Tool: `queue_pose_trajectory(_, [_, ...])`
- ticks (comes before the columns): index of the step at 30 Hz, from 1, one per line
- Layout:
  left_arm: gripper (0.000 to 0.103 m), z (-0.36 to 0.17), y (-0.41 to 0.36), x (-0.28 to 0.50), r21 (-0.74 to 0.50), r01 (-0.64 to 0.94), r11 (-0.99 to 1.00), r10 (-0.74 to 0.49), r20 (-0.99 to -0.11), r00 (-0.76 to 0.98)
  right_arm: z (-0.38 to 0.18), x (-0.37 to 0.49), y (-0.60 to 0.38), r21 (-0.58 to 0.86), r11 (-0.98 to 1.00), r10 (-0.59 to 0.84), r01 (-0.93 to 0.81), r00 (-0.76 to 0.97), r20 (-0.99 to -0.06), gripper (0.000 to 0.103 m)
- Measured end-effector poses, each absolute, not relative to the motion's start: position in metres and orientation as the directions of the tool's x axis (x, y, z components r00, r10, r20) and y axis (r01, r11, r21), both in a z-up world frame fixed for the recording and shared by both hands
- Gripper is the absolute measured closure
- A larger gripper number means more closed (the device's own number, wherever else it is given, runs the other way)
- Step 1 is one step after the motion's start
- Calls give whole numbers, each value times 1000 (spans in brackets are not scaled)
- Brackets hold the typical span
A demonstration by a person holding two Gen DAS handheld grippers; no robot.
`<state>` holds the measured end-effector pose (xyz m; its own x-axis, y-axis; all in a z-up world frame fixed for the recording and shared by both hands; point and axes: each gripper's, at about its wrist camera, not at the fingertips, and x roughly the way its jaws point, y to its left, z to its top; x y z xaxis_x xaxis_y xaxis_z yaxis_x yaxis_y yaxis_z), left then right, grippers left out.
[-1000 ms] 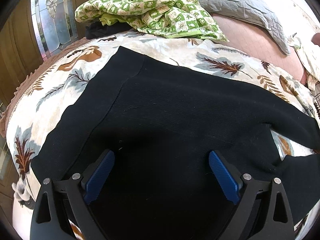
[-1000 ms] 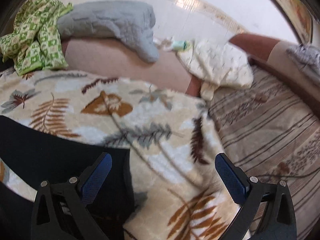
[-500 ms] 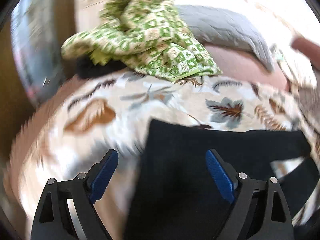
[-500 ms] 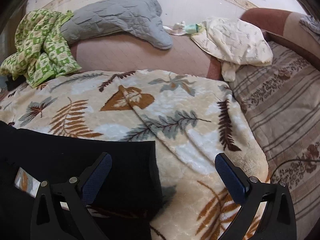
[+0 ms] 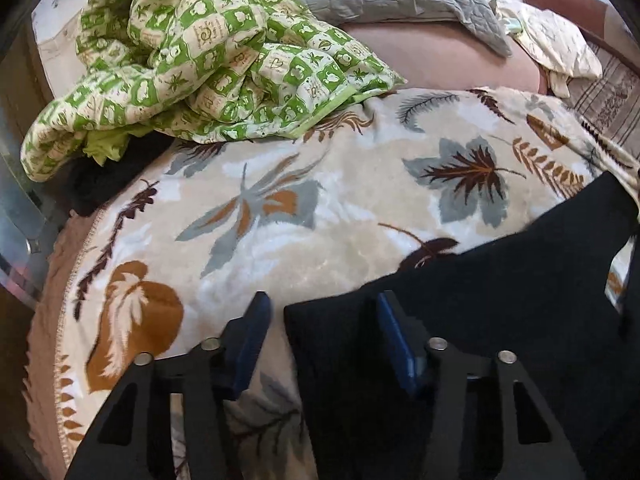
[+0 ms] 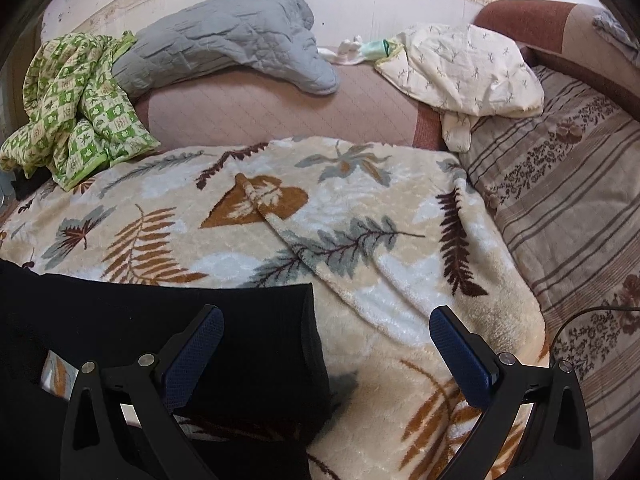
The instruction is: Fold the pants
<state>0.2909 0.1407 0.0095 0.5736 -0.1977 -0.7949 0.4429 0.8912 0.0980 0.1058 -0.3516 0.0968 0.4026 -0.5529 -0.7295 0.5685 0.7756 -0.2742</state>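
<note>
On the bed, over the leaf-print blanket (image 5: 352,216), the black pants (image 5: 500,304) lie spread flat, their near left corner sitting right between the pads of our left gripper (image 5: 320,320). Those jaws are partly closed, with a clear gap left; one pad is over bare blanket and the other over black cloth, so nothing is pinched yet. In the right wrist view the pants (image 6: 160,320) end in a straight edge just inside our right gripper (image 6: 326,334), whose jaws stand wide open and hold nothing, the left pad above the cloth and the right pad above the blanket.

We judge the step in hand to be taking hold of the two ends of one edge so we can carry it over for a fold. To do it well, we want each gripper to straddle the hem squarely and come down until the lower pad slides under the fabric without catching the plush blanket beneath. We should bite only the pants, and every layer of them, or the fold will drag and skew. Closing both sides evenly matters, so the edge lifts straight. The green checked quilt (image 5: 200,52) and the grey quilted cover (image 6: 224,48) lie well apart, out of our way.
</note>
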Motion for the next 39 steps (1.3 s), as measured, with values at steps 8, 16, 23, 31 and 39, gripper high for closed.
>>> queue_pose_trajectory(8, [86,12,144,286,62,393,918,-186,-806,562,100,103,-355,-283,763,-571,580,401,-716,1])
queue_pose_trajectory(16, [99,41,130,257,70,362,930,-183,-765,618,115,83,-425,215,752,-294,624,608,-737,19])
queue_pose_trajectory(23, [99,55,144,246,13,204,979,-127,-741,660,70,100,-455,399,675,-71,621,593,-802,59])
queue_pose_trajectory(31, [100,59,141,253,-8,157,988,-109,-755,647,37,125,-454,339,712,-37,615,515,-856,72])
queue_pose_trajectory(39, [100,80,147,236,-2,146,989,-106,-694,712,76,126,-432,316,811,-86,492,634,-769,98])
